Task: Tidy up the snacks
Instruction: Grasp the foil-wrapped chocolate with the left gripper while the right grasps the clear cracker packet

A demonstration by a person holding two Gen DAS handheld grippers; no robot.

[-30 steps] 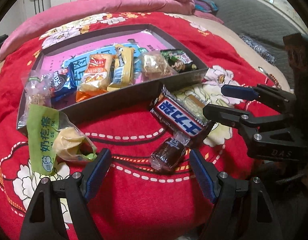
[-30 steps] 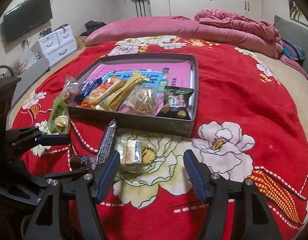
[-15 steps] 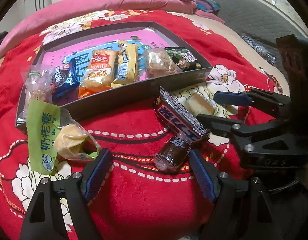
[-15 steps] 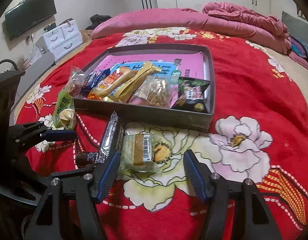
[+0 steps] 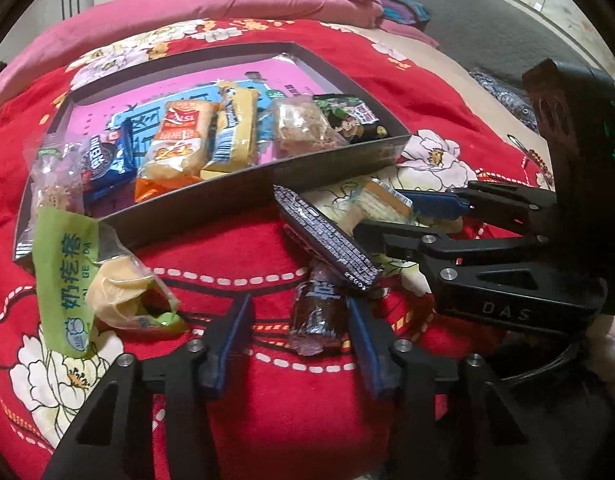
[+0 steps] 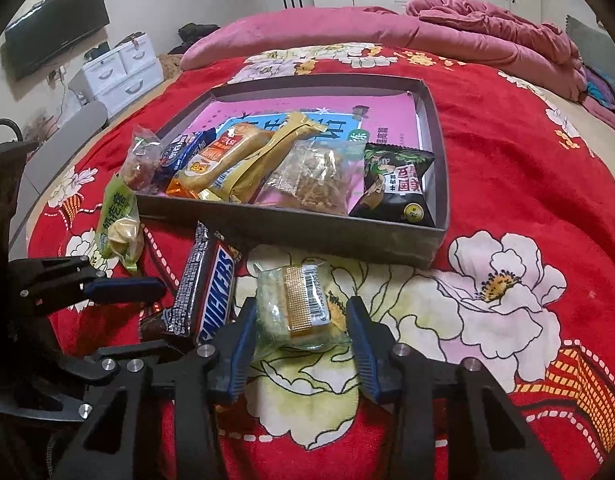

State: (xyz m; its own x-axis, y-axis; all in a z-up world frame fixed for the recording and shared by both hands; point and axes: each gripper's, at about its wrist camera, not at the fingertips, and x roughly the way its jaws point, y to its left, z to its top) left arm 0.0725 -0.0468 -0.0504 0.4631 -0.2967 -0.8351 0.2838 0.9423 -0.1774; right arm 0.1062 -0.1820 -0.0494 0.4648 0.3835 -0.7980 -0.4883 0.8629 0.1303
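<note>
Two grippers work side by side low over a red flowered bedspread (image 6: 527, 168), just in front of a shallow grey box (image 6: 437, 152) that already holds a row of snacks. The left gripper (image 5: 301, 322) has its blue pads either side of a small brown-wrapped chocolate (image 5: 317, 312); its jaws are closing, the right pad looks to be against the wrapper while the left pad is still a little clear of it. The right gripper (image 6: 301, 322) is closing too, around a clear-wrapped cake (image 6: 301, 304) with a gold strip — the pads sit right at the wrapper's edges, though I cannot tell whether they are pressing yet. Both items lie on the bedspread, outside the box.

From the right gripper, a Snickers bar (image 6: 205, 284) lies at about ten o'clock, tilted on its edge between the two grippers, its lower end resting over the brown chocolate. Further out at ten o'clock, a green packet (image 6: 119, 224) with a pale sweet inside lies by the box's near left corner.

Inside the box, along its near wall, sit a clear bag of nuts (image 6: 141, 160), a blue biscuit pack (image 6: 179, 150), an orange pack (image 6: 223, 154), a yellow bar (image 6: 267, 156), a clear pack of crumbly cake (image 6: 313, 176) and a dark green packet (image 6: 395, 180) at the right end.
</note>
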